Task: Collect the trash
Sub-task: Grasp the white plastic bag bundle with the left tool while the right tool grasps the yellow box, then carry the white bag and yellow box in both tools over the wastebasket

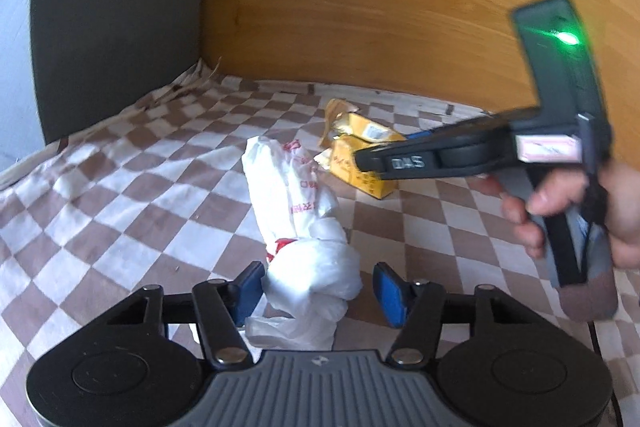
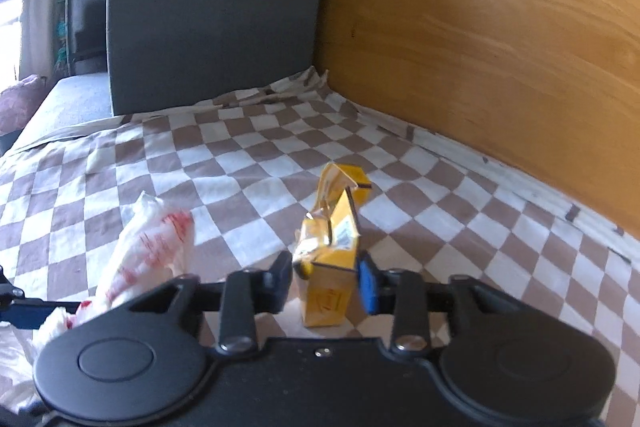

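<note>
Crumpled white plastic, the bag (image 1: 300, 227), lies on the checked cloth (image 1: 120, 195) and runs from the centre of the left wrist view down to 6 o'clock, its knotted end between the pads of the left gripper (image 1: 318, 293). Those jaws stand about half open: the left pad looks to be just brushing the plastic, the right one is apart from it, so nothing is gripped yet.

At 2 o'clock from the bag sits the torn yellow carton (image 2: 332, 275). In the right wrist view it stands at centre, between the pads of the right gripper (image 2: 326, 281). These jaws are narrower, roughly a third open, and the pads sit at or just beside the carton's sides; whether they press I cannot tell. A hand (image 1: 580, 211) holds that gripper at 3 o'clock in the left view.

Judging by this, the step is the grasp itself, both pieces taken at once. Next, each pair of jaws needs to close until firm. The bag will squash and may slip; the carton may crumple.
</note>
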### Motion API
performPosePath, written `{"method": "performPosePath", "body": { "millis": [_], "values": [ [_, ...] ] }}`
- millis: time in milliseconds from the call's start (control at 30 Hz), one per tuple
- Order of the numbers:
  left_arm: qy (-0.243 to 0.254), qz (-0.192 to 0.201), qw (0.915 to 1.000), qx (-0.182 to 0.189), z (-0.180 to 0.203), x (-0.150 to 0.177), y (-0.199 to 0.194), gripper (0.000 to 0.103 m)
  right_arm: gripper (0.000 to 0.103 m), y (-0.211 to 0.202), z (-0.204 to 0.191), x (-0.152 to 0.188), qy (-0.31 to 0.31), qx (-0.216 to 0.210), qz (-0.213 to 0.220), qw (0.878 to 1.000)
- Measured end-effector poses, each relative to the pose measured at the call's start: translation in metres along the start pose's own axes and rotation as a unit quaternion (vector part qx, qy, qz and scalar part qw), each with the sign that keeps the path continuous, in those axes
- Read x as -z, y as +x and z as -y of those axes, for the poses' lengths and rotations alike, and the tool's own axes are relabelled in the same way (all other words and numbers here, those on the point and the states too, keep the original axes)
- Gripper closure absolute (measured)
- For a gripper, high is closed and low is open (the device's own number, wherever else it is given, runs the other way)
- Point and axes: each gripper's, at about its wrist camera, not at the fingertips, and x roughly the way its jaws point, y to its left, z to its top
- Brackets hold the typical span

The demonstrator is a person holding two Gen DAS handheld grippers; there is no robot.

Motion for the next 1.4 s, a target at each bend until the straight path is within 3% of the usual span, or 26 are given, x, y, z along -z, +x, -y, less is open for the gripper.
{"method": "performPosePath", "body": {
  "millis": [100, 433, 700, 1133, 1400],
  "values": [
    [-0.014, 0.005, 0.9997, -0.02, -0.002, 0.003, -0.003, 0.054, 0.069, -0.013, 0.001, 0.012, 0.021, -0.003, 0.012, 1.0],
    [-0.053, -0.001, 0.9978, -0.04, 0.004, 0.013, -0.029, 0.056, 0.075, -0.073, -0.003, 0.039, 0.057, 0.0, 0.014, 0.998],
    [-0.052, 0.003, 0.9974, -0.05, 0.02, 0.024, -0.074, 0.056, 0.076, -0.129, -0.014, 0.052, 0.07, 0.0, 0.015, 0.997],
    [-0.056, 0.042, 0.9958, -0.059, 0.046, 0.035, -0.157, 0.056, 0.076, -0.229, -0.03, 0.085, 0.093, -0.005, 0.026, 0.995],
    [-0.058, 0.049, 0.9945, -0.072, 0.056, 0.059, -0.2, 0.056, 0.076, -0.272, -0.04, 0.105, 0.101, -0.001, 0.031, 0.994]
  ]
}}
